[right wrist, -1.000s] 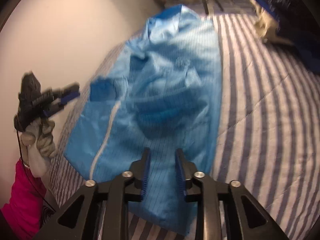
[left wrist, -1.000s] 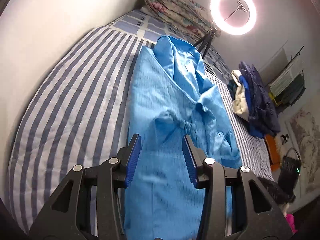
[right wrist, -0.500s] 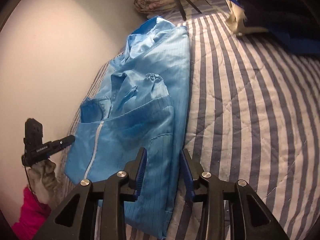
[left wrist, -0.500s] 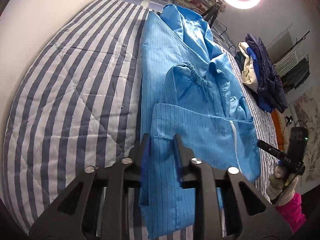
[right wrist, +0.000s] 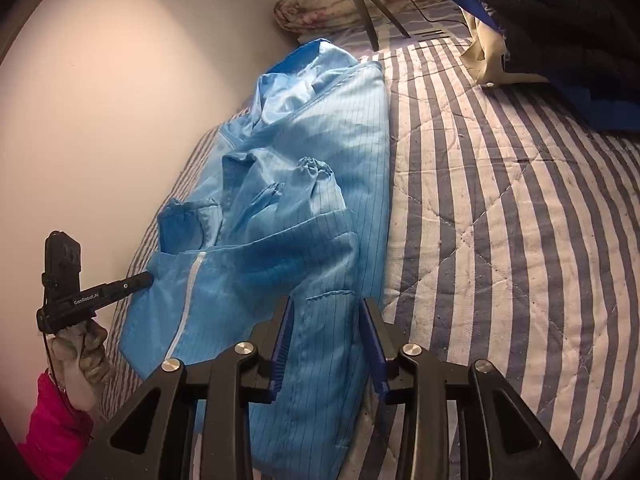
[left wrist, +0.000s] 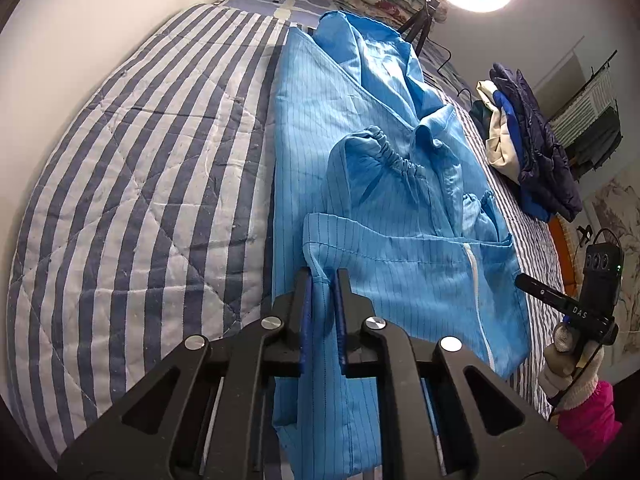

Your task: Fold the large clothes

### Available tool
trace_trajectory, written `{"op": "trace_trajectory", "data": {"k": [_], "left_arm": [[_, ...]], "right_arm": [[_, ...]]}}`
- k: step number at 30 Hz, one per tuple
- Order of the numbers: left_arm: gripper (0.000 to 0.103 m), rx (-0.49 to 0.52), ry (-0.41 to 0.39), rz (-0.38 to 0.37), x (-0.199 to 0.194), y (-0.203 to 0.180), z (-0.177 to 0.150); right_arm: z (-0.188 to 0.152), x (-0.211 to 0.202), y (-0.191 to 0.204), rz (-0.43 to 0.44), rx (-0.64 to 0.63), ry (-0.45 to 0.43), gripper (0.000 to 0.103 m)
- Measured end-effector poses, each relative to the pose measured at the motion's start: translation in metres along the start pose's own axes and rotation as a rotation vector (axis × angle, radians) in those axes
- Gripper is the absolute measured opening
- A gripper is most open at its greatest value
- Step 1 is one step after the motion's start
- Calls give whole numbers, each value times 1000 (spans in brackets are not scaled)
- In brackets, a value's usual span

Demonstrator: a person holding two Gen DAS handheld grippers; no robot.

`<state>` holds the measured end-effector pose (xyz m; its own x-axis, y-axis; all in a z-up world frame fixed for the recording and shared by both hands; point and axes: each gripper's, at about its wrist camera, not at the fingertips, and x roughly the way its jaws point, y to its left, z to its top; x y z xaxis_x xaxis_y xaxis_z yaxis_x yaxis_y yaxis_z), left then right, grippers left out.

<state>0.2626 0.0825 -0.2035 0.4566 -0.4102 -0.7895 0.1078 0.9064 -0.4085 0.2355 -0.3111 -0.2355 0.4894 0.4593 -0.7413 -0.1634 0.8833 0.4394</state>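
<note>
Since half a second ago, left gripper (left wrist: 322,280) narrows onto garment (left wrist: 360,152) hem corner to pin the fold on bed (left wrist: 140,168); right gripper (right wrist: 326,320) hovers wide open, empty, over near hem.

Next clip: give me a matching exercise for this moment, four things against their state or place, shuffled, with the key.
Things:
1. left hand-held gripper
2. right hand-held gripper
3. blue garment
4. dark clothes pile

States or places:
A. open, fingers spread over the blue fabric
B. laid lengthwise on the striped quilt, partly folded
C. shut on a fold of the blue fabric
D. heaped on the quilt, apart from the blue fabric

Pairs: 1-C, 2-A, 3-B, 4-D
</note>
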Motion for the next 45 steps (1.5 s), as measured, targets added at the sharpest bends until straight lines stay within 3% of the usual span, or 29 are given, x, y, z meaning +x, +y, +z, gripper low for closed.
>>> {"op": "trace_trajectory", "data": {"k": [4,7,14,15,16,17,20,23,27,32,35,45], "left_arm": [[6,2,-15,-1,1,-4,4],[5,19,-36,3,1,-10,9],[12,36,-54,131,3,-13,6],[12,59,-82,169,-6,-17,5],[12,75,-108,184,-15,-20,3],[12,86,-133,177,-26,-24,0],[12,169,-185,131,-45,-44,-16],[12,219,-120,150,-30,-59,-31],[12,141,-23,192,1,-52,-49],[12,142,-27,276,6,-50,-58],[12,163,-72,287,-20,-64,-65],[12,220,-300,219,-154,-128,-97]], "right_arm": [[-2,1,-1,21,15,25,4],[-4,-7,0,10,23,5,0],[-6,-2,7,-98,-29,31,2],[-5,-5,11,-134,-45,26,4],[-5,-10,17,-170,-68,13,13],[-6,-18,24,-195,-100,-18,21],[-11,-41,45,-131,-172,-105,23],[-21,-40,60,-150,-216,-114,30],[-39,-16,59,-200,-220,-46,30],[-47,-6,40,-253,-173,5,28],[-43,-25,43,-259,-124,3,28],[-64,-158,121,-296,-224,-180,29]]}}
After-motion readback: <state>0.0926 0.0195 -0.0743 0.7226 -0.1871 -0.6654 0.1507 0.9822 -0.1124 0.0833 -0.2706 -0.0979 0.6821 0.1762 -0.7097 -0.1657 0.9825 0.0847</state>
